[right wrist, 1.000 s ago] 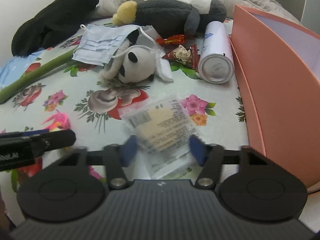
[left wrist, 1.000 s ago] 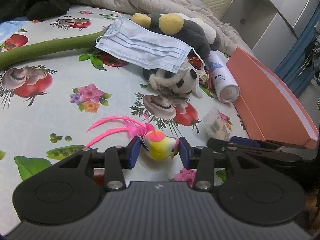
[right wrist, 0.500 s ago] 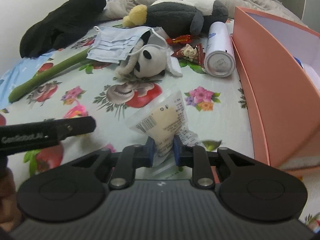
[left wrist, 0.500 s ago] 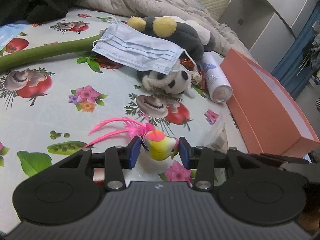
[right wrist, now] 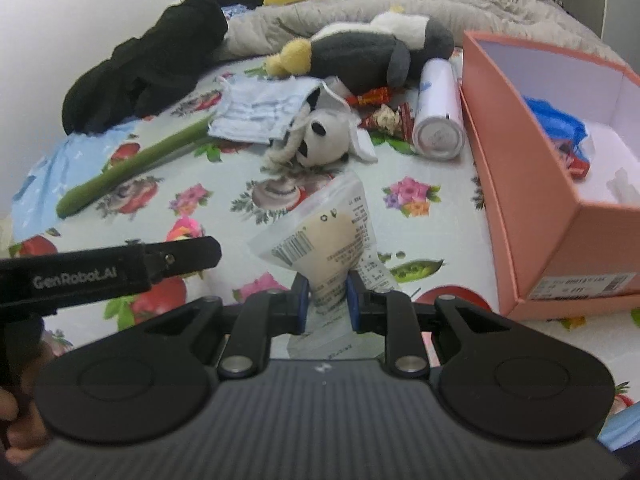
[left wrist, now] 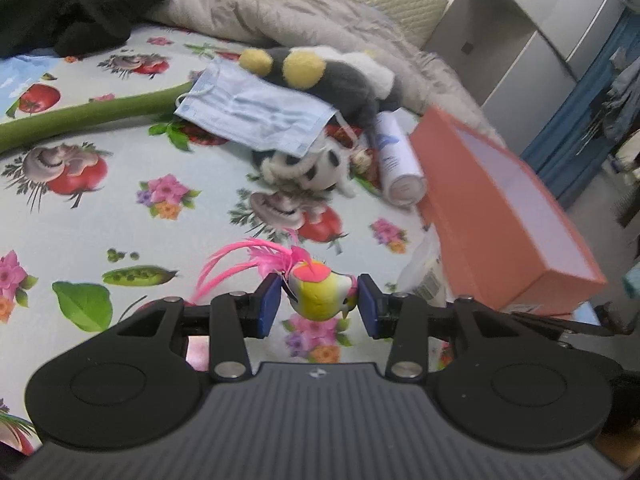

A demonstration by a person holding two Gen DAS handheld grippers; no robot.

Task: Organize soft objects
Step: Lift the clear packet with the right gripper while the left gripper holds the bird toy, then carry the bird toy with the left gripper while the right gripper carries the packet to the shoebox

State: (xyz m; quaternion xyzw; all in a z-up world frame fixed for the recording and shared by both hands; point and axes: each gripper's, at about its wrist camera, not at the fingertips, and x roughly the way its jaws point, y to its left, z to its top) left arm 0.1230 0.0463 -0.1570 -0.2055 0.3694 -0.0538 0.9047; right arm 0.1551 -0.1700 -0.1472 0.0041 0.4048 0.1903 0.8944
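Both loads are up off the bedspread, left gripper (left wrist: 319,303) clamping the bird toy (left wrist: 320,294), right gripper (right wrist: 327,301) pinching the packet (right wrist: 326,246): carry them level over the near wall of the box (right wrist: 532,184) on the right before releasing.

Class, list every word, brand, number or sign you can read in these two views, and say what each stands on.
"GenRobot.AI": on the side of the left gripper, seen from the right wrist.
Clear packet in the right gripper: a barcode and small print, too small to read.
Orange box: end label with a barcode, too blurred to read.
White can: blue mark, not readable.
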